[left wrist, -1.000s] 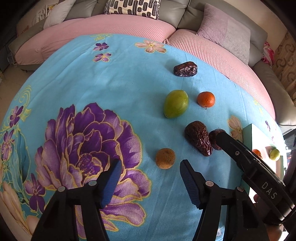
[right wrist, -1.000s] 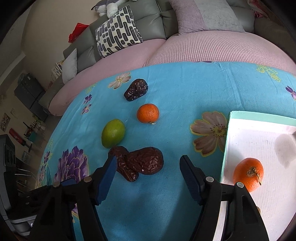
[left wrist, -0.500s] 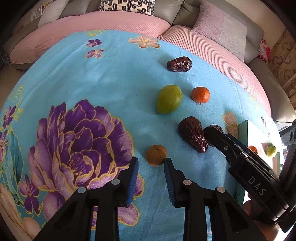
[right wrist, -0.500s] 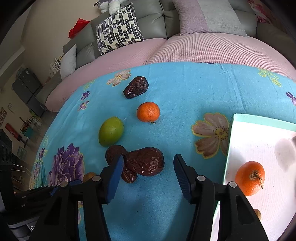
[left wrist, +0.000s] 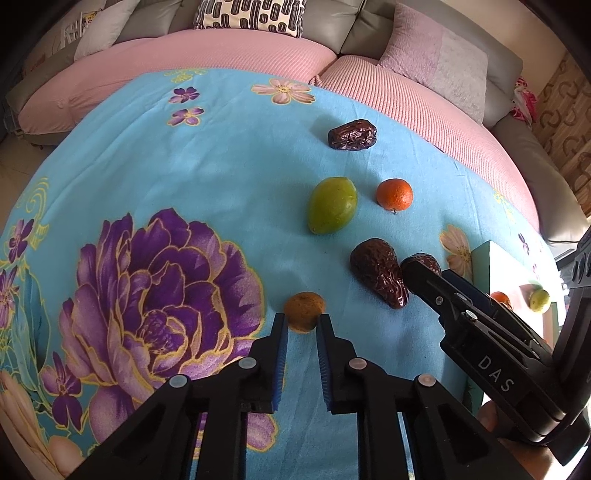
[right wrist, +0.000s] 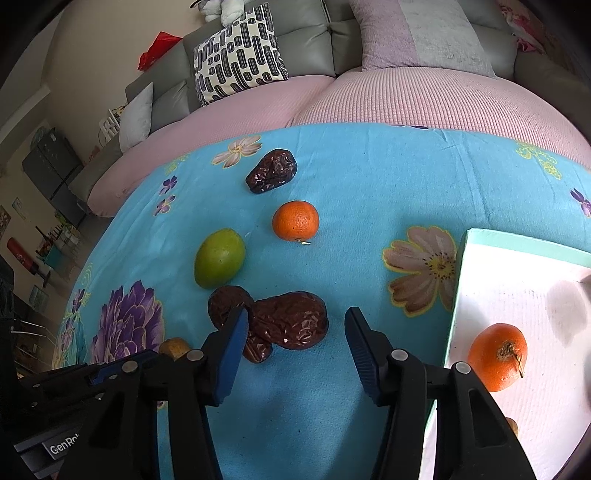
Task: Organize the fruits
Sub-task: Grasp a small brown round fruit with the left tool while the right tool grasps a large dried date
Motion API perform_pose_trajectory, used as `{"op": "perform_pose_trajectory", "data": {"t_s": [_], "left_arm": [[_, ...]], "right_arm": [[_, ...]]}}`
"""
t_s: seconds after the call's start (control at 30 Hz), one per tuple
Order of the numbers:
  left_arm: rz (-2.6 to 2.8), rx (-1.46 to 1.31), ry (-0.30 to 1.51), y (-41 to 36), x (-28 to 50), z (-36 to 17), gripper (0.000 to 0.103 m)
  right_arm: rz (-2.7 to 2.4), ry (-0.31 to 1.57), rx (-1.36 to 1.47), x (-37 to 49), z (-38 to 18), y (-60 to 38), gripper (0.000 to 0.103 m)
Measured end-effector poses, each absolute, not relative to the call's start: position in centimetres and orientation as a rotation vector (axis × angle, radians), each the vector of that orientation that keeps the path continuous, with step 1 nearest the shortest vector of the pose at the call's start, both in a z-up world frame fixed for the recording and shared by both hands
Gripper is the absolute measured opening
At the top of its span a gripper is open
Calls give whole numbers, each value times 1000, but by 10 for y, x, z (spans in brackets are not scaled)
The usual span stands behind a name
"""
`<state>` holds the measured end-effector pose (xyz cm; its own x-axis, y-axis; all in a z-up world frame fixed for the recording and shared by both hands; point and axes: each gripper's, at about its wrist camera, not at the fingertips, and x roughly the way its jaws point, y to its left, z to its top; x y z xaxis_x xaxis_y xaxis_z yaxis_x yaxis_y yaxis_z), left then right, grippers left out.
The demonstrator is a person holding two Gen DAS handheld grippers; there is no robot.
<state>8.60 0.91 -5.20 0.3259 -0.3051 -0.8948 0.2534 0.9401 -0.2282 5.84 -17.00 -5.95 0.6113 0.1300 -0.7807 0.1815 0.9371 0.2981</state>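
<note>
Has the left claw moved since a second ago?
Yes. The left claw has advanced across the cloth toward the small brown fruit and narrowed; its fingers now flank the fruit, which sat well ahead of them before.

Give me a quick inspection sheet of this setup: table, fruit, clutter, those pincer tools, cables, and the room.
Surface: blue floral cloth.
Job's things: loose green fruit, orange, three dates, small brown fruit; tray holds another orange.
Clutter: nothing seen.
Grippers: left gripper jaws closed on the small brown fruit; right gripper open over two dates.
Cables: nothing seen.
Surroundings: grey sofa, pink covers, cushions.
</note>
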Motion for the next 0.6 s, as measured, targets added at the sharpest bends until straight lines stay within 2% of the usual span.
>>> {"op": "perform_pose_trajectory", "data": {"t_s": [0.33, 0.6], "left_arm": [[-366, -54, 1183, 9, 85, -50, 16], [-365, -64, 1177, 12, 87, -48, 16]], "right_arm": [[-18, 925, 297, 59, -58, -160, 48], [-17, 916, 279, 58, -56, -158, 47]]}}
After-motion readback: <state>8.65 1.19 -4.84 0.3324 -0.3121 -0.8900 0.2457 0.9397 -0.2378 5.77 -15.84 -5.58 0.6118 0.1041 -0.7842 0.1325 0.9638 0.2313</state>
